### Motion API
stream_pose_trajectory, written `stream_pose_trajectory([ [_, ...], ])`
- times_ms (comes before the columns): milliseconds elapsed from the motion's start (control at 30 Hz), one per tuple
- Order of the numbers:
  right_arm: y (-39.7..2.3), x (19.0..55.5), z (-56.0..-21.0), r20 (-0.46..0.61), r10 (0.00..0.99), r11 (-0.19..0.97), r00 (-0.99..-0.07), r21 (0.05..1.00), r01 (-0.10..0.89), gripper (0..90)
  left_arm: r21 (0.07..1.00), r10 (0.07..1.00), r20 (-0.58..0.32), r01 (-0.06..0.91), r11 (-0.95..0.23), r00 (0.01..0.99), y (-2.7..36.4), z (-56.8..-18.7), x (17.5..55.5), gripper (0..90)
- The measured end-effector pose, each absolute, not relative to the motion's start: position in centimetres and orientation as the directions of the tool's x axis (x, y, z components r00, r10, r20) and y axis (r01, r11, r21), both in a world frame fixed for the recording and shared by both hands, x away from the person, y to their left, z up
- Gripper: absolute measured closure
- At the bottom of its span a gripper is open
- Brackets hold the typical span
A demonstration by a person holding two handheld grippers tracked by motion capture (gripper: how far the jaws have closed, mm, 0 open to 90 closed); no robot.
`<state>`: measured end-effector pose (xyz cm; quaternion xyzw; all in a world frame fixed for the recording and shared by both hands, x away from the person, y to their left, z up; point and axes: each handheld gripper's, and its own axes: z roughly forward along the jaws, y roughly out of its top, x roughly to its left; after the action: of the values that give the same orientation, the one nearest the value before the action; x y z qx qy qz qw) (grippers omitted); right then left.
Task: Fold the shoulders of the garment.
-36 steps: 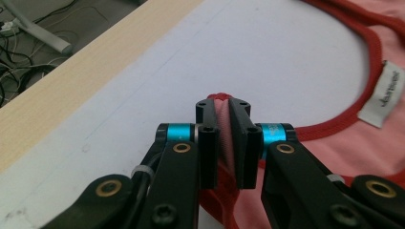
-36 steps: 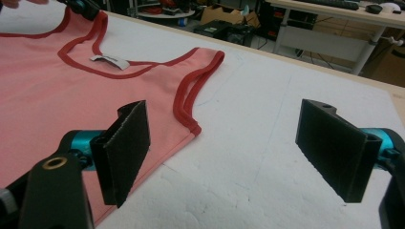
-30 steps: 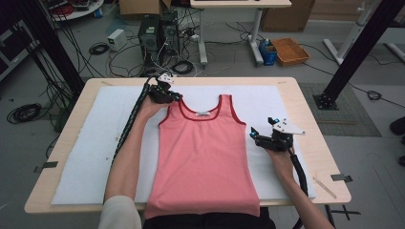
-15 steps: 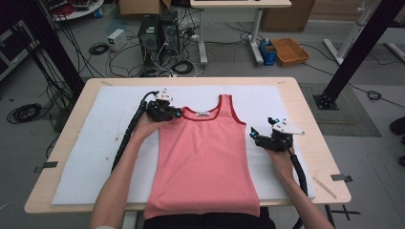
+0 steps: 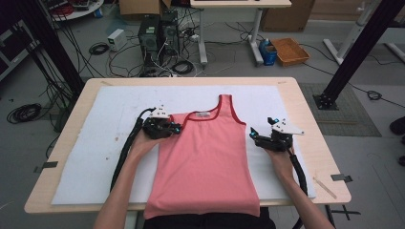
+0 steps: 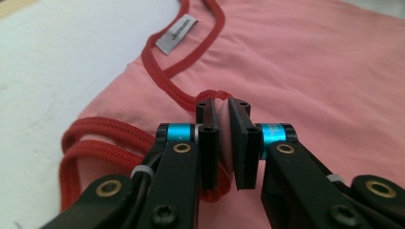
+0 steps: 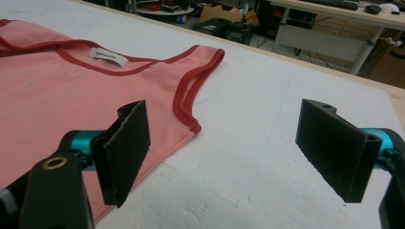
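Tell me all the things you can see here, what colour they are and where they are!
tank top: one, pink with red trim, flat on the white sheet, one strap folded over
label: one, grey, inside the neckline
white sheet: one, covering the table
table: one, light wood, in the middle
computer towers: two, black, on the floor behind
tray: one, orange, on the floor behind
left gripper: one, black, fingers shut on the folded strap
right gripper: one, black, fingers open over the top's right edge
forearms: two, coming in from the bottom
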<state>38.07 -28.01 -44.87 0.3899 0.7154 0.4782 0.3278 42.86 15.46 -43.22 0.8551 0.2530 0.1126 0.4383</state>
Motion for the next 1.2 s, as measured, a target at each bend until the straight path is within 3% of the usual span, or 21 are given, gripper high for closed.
stream_pose_trajectory([
  [467,-28.0,38.0,-44.9,-0.100,0.872,0.242,-0.479,0.939,0.244,18.8,0.806,0.441,-0.136,0.358,-0.471,0.887,15.9,-43.0,41.2,81.7],
  [800,-28.0,38.1,-44.9,-0.100,0.872,0.241,-0.479,0.940,0.243,18.8,0.762,0.342,-0.212,0.374,-0.528,0.916,15.6,-43.6,40.7,81.0],
  [1200,-27.9,38.1,-44.9,-0.104,0.873,0.244,-0.477,0.939,0.243,18.8,0.771,0.346,-0.125,0.310,-0.556,0.930,14.8,-44.2,38.8,80.8],
])
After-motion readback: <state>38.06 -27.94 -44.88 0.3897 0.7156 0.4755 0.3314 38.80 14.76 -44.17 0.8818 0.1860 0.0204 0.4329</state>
